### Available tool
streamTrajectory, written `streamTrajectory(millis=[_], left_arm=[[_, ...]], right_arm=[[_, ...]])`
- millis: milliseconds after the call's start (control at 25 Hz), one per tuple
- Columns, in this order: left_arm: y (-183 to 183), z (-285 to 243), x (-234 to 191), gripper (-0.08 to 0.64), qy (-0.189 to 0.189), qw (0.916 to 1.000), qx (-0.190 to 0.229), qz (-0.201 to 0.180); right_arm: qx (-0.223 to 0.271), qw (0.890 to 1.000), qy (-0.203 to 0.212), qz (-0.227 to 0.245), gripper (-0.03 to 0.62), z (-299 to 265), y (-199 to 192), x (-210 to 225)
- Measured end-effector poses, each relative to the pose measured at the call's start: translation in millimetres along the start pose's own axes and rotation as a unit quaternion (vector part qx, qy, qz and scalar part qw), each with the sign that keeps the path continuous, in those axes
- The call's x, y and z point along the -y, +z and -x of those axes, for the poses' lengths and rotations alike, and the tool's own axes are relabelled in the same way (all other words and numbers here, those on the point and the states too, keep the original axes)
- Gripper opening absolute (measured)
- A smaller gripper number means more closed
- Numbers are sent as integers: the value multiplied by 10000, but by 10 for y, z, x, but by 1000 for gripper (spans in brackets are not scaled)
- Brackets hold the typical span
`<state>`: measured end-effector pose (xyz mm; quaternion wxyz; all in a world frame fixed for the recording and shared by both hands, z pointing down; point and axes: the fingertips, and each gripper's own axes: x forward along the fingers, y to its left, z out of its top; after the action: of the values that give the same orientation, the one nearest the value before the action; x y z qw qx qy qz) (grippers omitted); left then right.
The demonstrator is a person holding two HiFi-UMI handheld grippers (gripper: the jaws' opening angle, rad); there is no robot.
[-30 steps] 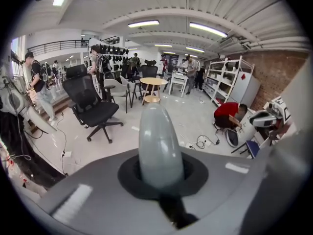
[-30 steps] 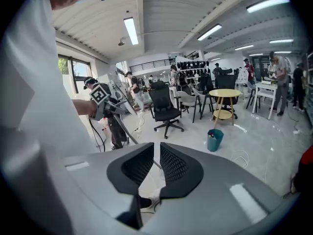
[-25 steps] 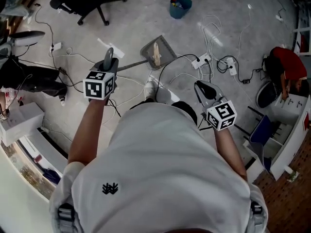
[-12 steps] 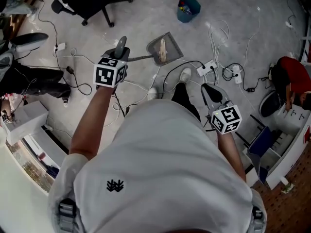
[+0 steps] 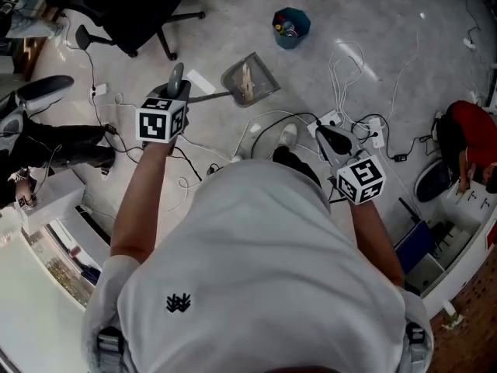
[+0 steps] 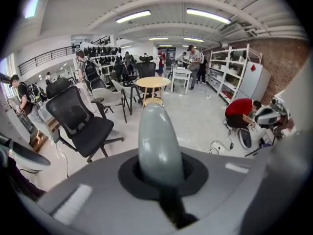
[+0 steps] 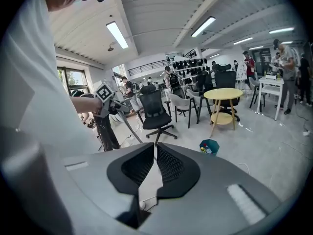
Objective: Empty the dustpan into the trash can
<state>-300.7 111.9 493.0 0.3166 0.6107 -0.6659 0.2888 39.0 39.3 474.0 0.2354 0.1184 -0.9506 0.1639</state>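
Grey floor (image 5: 388, 22) strewn with white cables (image 5: 349, 57) spreads below, a black office chair (image 5: 124, 6) at the far left; the blue trash can (image 5: 291, 28) stands on it, some small items inside. The left tool (image 5: 177, 90) is clamped on the grey handle (image 6: 159, 141) of the dustpan (image 5: 264, 74); the pan hangs above the floor, near the can but apart from it, a pale scrap (image 5: 247, 80) lying in it. The right tool (image 5: 326, 138) has its pads drawn together, nothing between them.
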Motion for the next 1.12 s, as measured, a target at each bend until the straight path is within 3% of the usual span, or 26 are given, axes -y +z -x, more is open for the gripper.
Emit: streamTrajectory(millis=[520, 1120], left_arm=[[1214, -533, 89, 61, 553, 9975, 116, -413], [2398, -1319, -50, 61, 236, 9914, 502, -1182]], right_arm=[[35, 9996, 84, -279, 20, 100, -55, 1128], [369, 9935, -799, -727, 18, 112, 199, 1592]])
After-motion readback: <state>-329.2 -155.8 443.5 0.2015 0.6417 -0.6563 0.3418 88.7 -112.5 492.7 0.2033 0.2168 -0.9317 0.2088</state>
